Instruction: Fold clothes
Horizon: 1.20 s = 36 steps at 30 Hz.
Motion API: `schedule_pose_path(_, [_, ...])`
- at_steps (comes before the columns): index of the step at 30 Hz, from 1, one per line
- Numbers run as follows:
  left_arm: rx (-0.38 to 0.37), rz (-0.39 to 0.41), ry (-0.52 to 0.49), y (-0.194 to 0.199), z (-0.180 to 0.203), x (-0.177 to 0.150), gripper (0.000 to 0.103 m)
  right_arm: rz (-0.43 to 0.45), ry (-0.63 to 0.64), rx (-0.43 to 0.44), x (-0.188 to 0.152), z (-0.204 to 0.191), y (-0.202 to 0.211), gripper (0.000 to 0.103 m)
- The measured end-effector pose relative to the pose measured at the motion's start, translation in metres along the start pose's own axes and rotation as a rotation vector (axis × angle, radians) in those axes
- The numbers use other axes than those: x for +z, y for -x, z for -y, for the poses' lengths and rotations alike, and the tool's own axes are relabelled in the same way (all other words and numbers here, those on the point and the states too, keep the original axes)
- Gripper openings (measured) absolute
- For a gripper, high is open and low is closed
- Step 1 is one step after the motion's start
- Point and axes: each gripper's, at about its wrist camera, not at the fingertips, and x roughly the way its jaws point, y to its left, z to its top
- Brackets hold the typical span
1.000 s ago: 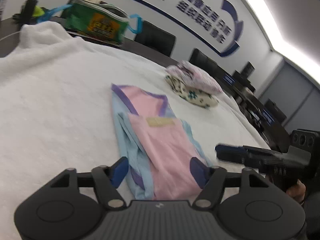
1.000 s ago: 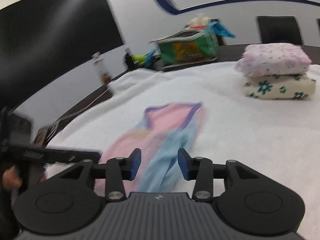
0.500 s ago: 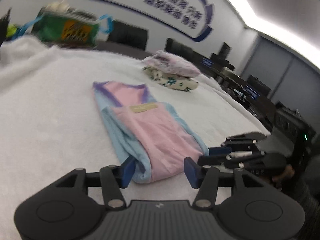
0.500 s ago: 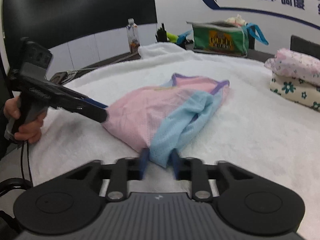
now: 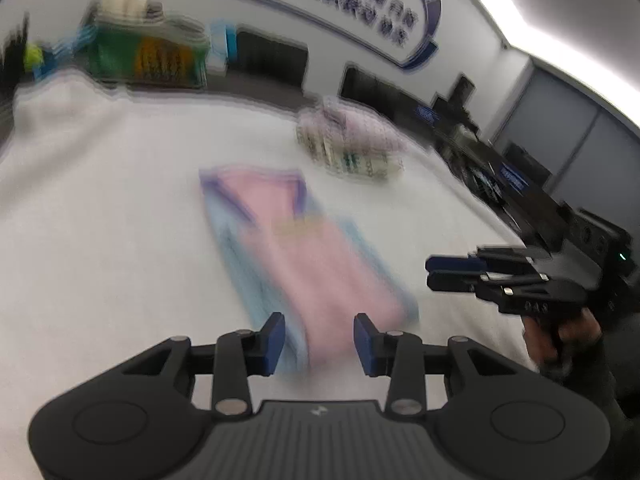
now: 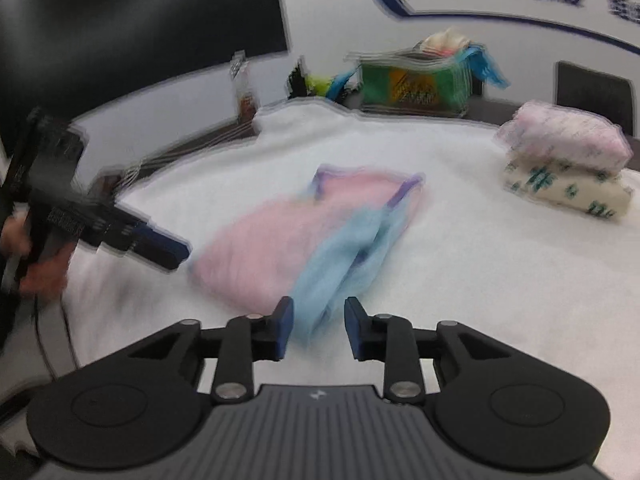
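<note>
White wall (image 5: 460,52) with blue lettering (image 5: 360,8) — dark chairs (image 5: 272,60), ceiling light strip (image 5: 560,52)

The pink and blue garment (image 5: 304,264) looks like thin, soft cloth, matt, with purple trim. Under it lies a white towel-like cover (image 5: 100,240), fluffy and rough-napped. Each gripper body is matt black plastic with silvery metal pivot pins (image 6: 230,391); the finger pads (image 6: 285,326) look like blue rubbery plastic. Beyond the garment, the green bag (image 6: 416,86) seems slightly glossy.

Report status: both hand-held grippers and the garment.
Left hand-held gripper open, right hand-held gripper open, neither gripping. Pink-and-blue garment lies partly folded on white towel. Nothing in the way.
</note>
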Motion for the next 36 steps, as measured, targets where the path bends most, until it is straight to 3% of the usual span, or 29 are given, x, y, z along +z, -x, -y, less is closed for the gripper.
schedule_pose_path(3, [0.057,0.006,-0.039,-0.034,0.018,0.019,0.034,0.076,-0.021,-0.011,0.026,-0.008,-0.02,0.025])
schedule_pose_path(5, [0.096,-0.029,-0.056,-0.056,0.024,0.022,0.024,0.05,-0.023,-0.006,0.038,-0.014,-0.047,0.011])
schedule_pose_path(7, [0.135,-0.1,-0.063,-0.078,0.024,0.016,0.021,-0.029,0.004,-0.059,0.033,-0.014,-0.066,0.011])
schedule_pose_path(10, [0.11,-0.095,-0.043,-0.073,0.016,0.006,0.021,-0.123,-0.014,-0.147,0.017,-0.001,-0.077,0.011])
schedule_pose_path(12, [0.068,-0.107,-0.01,-0.063,0.01,0.009,0.028,-0.093,-0.065,-0.154,0.017,0.01,-0.061,0.012])
schedule_pose_path(13, [0.041,-0.121,0.011,-0.057,0.007,0.014,0.038,-0.073,-0.07,-0.166,0.02,0.011,-0.052,0.012])
schedule_pose_path(15, [0.041,-0.073,0.038,-0.043,-0.001,0.032,0.05,-0.035,-0.068,-0.176,0.031,0.014,-0.041,0.016])
schedule_pose_path(17, [0.112,-0.028,0.071,-0.043,-0.015,0.059,0.069,-0.003,-0.059,-0.178,0.048,0.016,-0.039,0.045])
schedule_pose_path(19, [0.117,-0.096,0.145,-0.069,-0.041,0.088,0.074,-0.023,-0.086,-0.161,0.07,0.03,-0.061,0.047])
schedule_pose_path(21, [0.137,-0.18,0.232,-0.098,-0.063,0.105,0.068,-0.063,-0.138,-0.147,0.09,0.048,-0.09,0.047])
schedule_pose_path(22, [0.177,-0.193,0.227,-0.111,-0.069,0.112,0.067,-0.092,-0.176,-0.14,0.099,0.059,-0.108,0.047])
schedule_pose_path(25, [0.281,-0.162,0.217,-0.132,-0.079,0.12,0.065,-0.149,-0.22,-0.169,0.111,0.079,-0.149,0.046])
schedule_pose_path(27, [0.236,-0.146,0.224,-0.137,-0.082,0.121,0.058,-0.179,-0.233,-0.187,0.112,0.086,-0.165,0.039])
schedule_pose_path(29, [0.193,-0.146,0.221,-0.141,-0.082,0.12,0.032,-0.203,-0.256,-0.173,0.107,0.093,-0.174,0.011])
schedule_pose_path(30, [0.174,-0.153,0.214,-0.144,-0.081,0.119,0.02,-0.216,-0.267,-0.166,0.104,0.096,-0.178,0.01])
schedule_pose_path(31, [0.17,-0.178,0.212,-0.15,-0.081,0.119,0.002,-0.208,-0.268,-0.167,0.102,0.097,-0.177,0.006])
schedule_pose_path(34, [0.162,-0.203,0.217,-0.151,-0.083,0.114,0.002,-0.163,-0.28,-0.153,0.099,0.098,-0.168,0.005])
schedule_pose_path(36, [0.161,-0.169,0.214,-0.14,-0.079,0.113,0.002,-0.121,-0.242,-0.142,0.101,0.087,-0.149,0.005])
